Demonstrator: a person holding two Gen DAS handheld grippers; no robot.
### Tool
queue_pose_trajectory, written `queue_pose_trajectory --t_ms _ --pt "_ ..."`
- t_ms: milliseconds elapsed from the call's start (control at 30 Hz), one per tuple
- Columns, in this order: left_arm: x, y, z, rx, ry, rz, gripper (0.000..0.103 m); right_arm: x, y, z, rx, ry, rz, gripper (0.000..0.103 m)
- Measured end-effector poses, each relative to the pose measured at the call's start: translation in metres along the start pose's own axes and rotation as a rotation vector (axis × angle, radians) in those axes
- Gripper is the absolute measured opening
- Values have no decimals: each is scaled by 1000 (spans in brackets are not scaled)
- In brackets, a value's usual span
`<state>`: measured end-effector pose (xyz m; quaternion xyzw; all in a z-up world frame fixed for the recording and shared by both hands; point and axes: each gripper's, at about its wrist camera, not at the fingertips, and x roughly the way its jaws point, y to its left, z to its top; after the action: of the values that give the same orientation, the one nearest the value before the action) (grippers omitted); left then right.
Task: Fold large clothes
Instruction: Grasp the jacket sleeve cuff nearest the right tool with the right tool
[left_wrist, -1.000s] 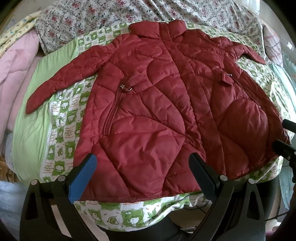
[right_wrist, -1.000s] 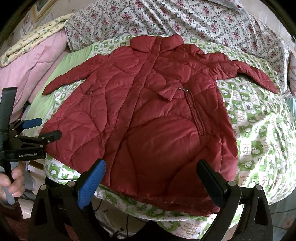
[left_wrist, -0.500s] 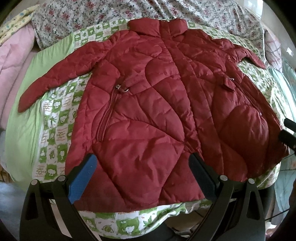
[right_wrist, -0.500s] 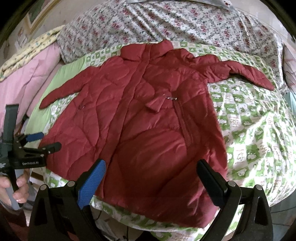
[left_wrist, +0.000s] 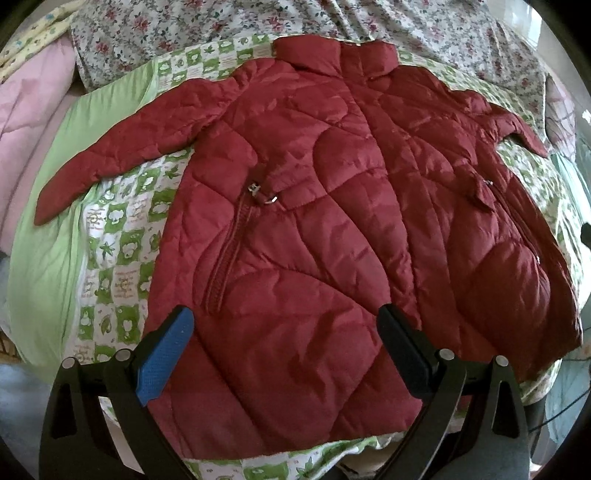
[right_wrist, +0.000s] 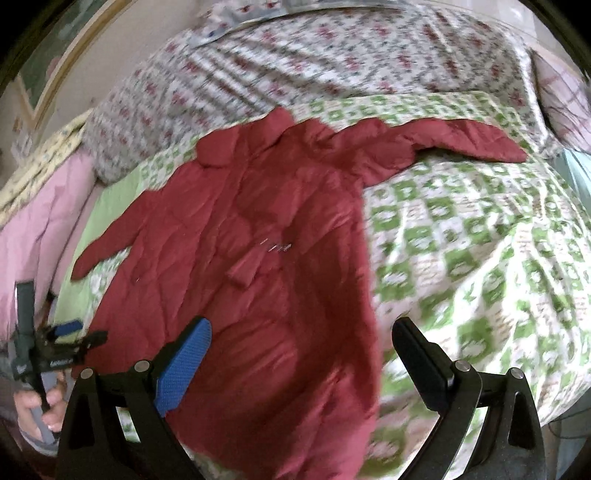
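A dark red quilted jacket (left_wrist: 325, 229) lies flat and face up on the bed, collar far, hem near, both sleeves spread out. It also shows in the right wrist view (right_wrist: 266, 280), blurred. My left gripper (left_wrist: 284, 325) is open and empty, hovering over the jacket's lower left hem. My right gripper (right_wrist: 301, 336) is open and empty above the jacket's right side edge. The left gripper also shows in the right wrist view (right_wrist: 77, 334), held in a hand at the left.
A green and white checkered quilt (right_wrist: 461, 240) covers the bed under the jacket. A floral blanket (left_wrist: 192, 33) lies at the far end. Pink bedding (left_wrist: 26, 122) and a plain green sheet (left_wrist: 48, 240) are at the left.
Both grippers have moved forward over the jacket. The right gripper has swung to the right, so more of the quilt and the right sleeve show; its view is blurred.
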<state>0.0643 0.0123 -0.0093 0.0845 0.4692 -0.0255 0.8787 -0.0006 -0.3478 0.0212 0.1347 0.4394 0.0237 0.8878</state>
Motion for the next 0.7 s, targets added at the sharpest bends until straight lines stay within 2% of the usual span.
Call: queue_pose_trajectory --t_ms 167,400,533,700 --pt "7 6 8 -20 -2 8 100 8 -36 26 35 -49 -66 99" --pt "25 15 19 -43 37 32 100 33 -117 72 192 -104 -63 95" --pt "37 16 26 -53 63 32 100 56 -175 95 368 -116 -20 76" --pt "54 12 32 -58 105 23 100 82 -234 122 504 -174 -49 65"
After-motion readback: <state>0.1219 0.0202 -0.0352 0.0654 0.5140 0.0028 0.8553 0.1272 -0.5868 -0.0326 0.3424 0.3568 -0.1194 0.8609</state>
